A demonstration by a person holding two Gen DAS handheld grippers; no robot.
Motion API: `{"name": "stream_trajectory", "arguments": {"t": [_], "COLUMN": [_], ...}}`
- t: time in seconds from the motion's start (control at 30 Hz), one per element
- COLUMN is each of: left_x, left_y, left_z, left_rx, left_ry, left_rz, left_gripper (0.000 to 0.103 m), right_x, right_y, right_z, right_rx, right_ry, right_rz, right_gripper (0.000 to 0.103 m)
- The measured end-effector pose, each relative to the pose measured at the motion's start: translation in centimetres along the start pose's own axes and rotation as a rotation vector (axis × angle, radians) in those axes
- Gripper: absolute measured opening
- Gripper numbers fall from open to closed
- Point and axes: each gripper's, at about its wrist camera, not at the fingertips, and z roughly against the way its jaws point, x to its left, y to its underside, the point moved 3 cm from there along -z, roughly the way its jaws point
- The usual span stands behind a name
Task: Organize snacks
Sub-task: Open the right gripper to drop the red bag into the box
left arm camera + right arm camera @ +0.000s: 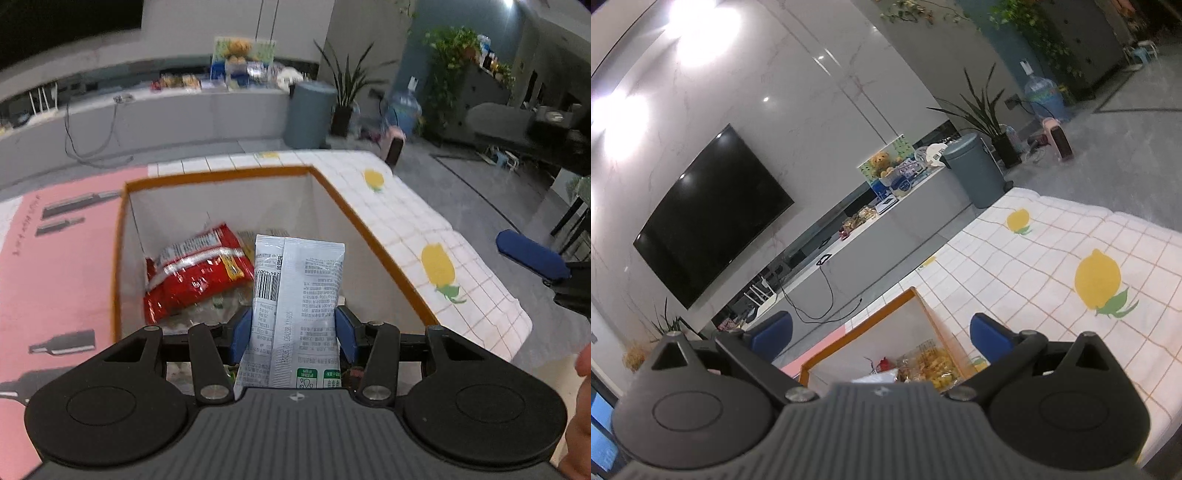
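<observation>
Left gripper: clamped on white snack pouch, long axis upright, poised directly above orange-rimmed bin, red packet inside at left. Right gripper: agape, empty, farther right.

Left wrist cam sits close over the orange-rimmed bin, looking forward and down into it, with the far TV counter beyond. Right wrist cam is higher and further back to the right, tilted, facing the TV wall, and catches only the bin's near corner low in frame. Shared: bin, lemon-print tablecloth, grey trash can, counter.
</observation>
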Motion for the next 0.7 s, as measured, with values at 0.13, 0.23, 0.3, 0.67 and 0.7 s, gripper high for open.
{"name": "stream_trajectory", "arguments": {"t": [0.13,0.23,0.3,0.67,0.7], "left_x": [0.1,0.0,-0.1,0.7,0.9], "left_y": [0.0,-0.2,-0.1,0.0,0.0], "left_z": [-0.8,-1.7,-2.3,-5.3,-5.7], "left_rx": [0.020,0.065,0.108,0.265,0.280], "left_ry": [-0.011,-0.044,-0.077,-0.110,-0.130], "left_rz": [0.019,-0.001,-0.025,-0.054,-0.055], "left_gripper": [0.055,0.055,0.055,0.055,0.055], "right_x": [0.2,0.2,0.3,0.8,0.8], "right_y": [0.1,0.2,0.3,0.8,0.8], "right_z": [0.0,-0.3,-0.7,-1.6,-1.6], "right_rx": [0.004,0.011,0.021,0.053,0.054], "right_ry": [-0.003,0.000,0.002,0.026,0.026], "right_rz": [0.004,0.007,0.009,0.044,0.045], "right_gripper": [0.100,0.100,0.100,0.100,0.100]}}
